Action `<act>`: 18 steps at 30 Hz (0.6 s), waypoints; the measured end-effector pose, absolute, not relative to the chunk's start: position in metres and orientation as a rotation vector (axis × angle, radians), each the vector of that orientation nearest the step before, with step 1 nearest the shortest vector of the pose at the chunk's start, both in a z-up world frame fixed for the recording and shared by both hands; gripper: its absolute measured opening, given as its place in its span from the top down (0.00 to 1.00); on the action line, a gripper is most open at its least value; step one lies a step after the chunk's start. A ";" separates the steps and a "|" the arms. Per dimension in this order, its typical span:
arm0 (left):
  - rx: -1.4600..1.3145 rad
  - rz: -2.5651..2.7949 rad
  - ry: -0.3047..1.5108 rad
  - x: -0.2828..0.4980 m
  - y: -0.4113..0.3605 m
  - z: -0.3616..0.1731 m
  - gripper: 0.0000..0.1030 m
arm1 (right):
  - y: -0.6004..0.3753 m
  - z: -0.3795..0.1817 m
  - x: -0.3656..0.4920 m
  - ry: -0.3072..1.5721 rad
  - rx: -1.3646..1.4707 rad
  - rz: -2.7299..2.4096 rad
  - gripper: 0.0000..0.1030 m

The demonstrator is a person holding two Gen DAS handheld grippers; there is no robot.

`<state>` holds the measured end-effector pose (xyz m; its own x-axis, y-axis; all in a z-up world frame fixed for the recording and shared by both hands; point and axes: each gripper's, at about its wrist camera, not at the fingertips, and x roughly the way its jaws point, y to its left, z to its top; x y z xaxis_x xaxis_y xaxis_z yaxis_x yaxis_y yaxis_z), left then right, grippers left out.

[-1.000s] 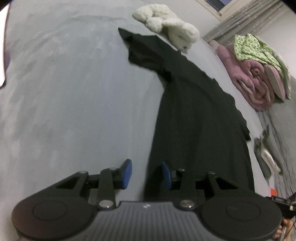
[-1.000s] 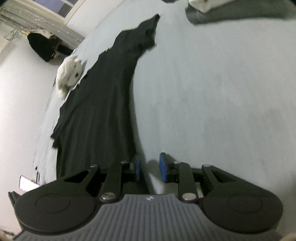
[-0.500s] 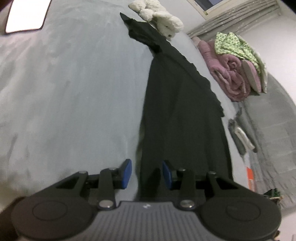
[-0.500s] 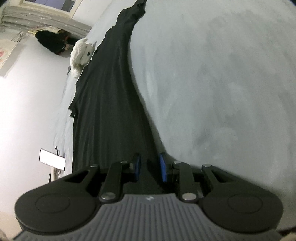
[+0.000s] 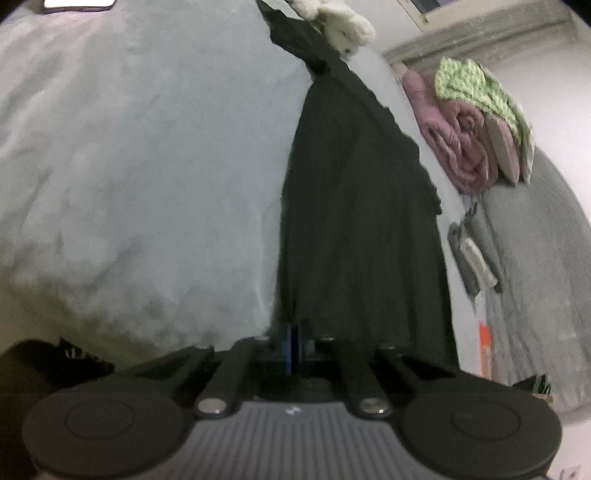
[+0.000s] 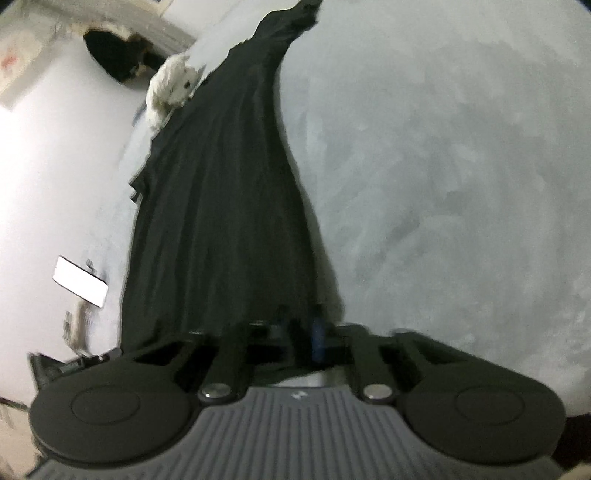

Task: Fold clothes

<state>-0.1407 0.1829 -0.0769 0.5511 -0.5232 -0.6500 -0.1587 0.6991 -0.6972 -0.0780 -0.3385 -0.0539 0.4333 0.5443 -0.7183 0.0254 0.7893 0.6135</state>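
A black garment [image 5: 354,221] lies on pale grey bedding [image 5: 147,166] beside a white plush toy [image 5: 345,26].

Blurred throughout by motion. Near hem of the black garment [image 5: 354,221] hidden behind the left gripper [image 5: 292,341]; same in the right wrist view behind the right gripper [image 6: 308,338]. Bright rectangle [image 5: 77,3] cut by the top edge, identity unclear. Small items [image 5: 471,262] beyond the bed indistinct.

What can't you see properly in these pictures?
- Left wrist view: the hem of the black garment where the left tongs pinch it, hidden by the tongs' own body.
- Right wrist view: the same hem at the right tongs, blurred and covered.
- Left wrist view: the white plush toy, cut off by the top edge.
- Both views: the garment's type.
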 end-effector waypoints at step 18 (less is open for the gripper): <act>-0.637 -0.202 1.085 -0.161 0.176 -0.053 0.96 | -0.351 -0.016 -0.089 1.102 0.491 0.306 0.95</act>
